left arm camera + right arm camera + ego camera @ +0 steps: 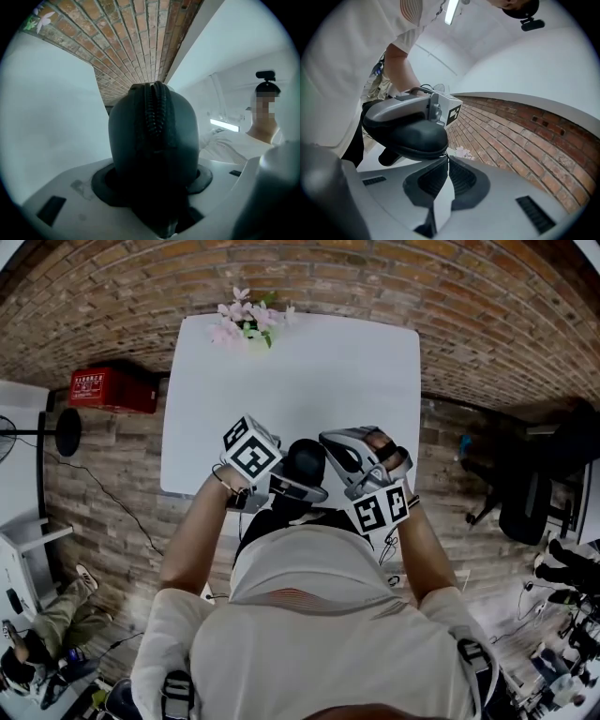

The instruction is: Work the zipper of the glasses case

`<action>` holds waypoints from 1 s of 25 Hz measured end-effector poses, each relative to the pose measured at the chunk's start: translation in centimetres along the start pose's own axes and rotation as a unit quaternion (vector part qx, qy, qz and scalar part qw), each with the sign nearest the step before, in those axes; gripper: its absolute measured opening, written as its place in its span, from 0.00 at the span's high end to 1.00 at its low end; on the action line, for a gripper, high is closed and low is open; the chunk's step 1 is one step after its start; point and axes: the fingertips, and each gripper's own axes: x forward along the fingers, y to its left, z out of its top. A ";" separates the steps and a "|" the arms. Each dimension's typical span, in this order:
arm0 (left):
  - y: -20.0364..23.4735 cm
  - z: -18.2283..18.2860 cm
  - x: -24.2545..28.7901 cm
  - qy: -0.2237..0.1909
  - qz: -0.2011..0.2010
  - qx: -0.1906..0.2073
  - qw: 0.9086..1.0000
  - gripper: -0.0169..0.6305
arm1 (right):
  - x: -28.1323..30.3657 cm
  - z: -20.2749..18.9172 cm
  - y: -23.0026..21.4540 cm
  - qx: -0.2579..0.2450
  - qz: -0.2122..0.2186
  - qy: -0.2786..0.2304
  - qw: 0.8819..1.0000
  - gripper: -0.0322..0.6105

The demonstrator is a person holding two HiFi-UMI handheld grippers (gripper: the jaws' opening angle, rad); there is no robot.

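Glasses case (125,136), dark and rounded, sits clamped in your left claw (153,182). The jaws stand wide, with one pad pressed against each flank. The case juts straight out ahead of the claw, and its zipper (154,108) runs up the middle as a ribbed line facing that claw's camera. Your right claw (446,158) is pinched narrow with the jaws together. Its tips sit right against the rim of the case just ahead of them, and a small bright zipper pull (440,153) is caught at the tips. From the right claw, the case hangs up and to the left, with the grey body of the left claw lying over it. You hold both claws close together in front of your chest, with the case between them, above the near edge of the white counter (300,381). Well beyond both claws, at the counter's far edge, lies a bunch of pink flowers (246,322). A brick floor (469,324) surrounds the counter, and a red box (112,388) stands on it well out to the left claw's outer side.
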 end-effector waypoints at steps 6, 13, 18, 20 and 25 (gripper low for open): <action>-0.4 -0.7 0.5 0.022 -0.017 -0.005 1.000 0.57 | 0.0 0.1 0.3 -0.005 0.014 -0.005 1.000 0.86; -0.2 -0.6 0.6 0.021 -0.015 -0.008 1.000 0.57 | 0.4 -0.2 0.2 0.002 0.017 -0.006 1.000 0.86; -0.2 0.7 0.2 -0.019 -0.025 -0.002 1.000 0.57 | 0.6 -0.6 -0.9 0.024 -0.003 -0.004 1.000 0.83; -0.1 1.1 -0.1 -0.032 -0.021 0.010 0.999 0.57 | 0.7 -0.8 -1.2 0.038 -0.007 -0.003 0.999 0.80; -0.1 3.8 -2.0 -0.102 0.021 0.064 0.992 0.57 | 0.4 -2.4 -2.3 0.073 -0.038 0.020 0.996 0.75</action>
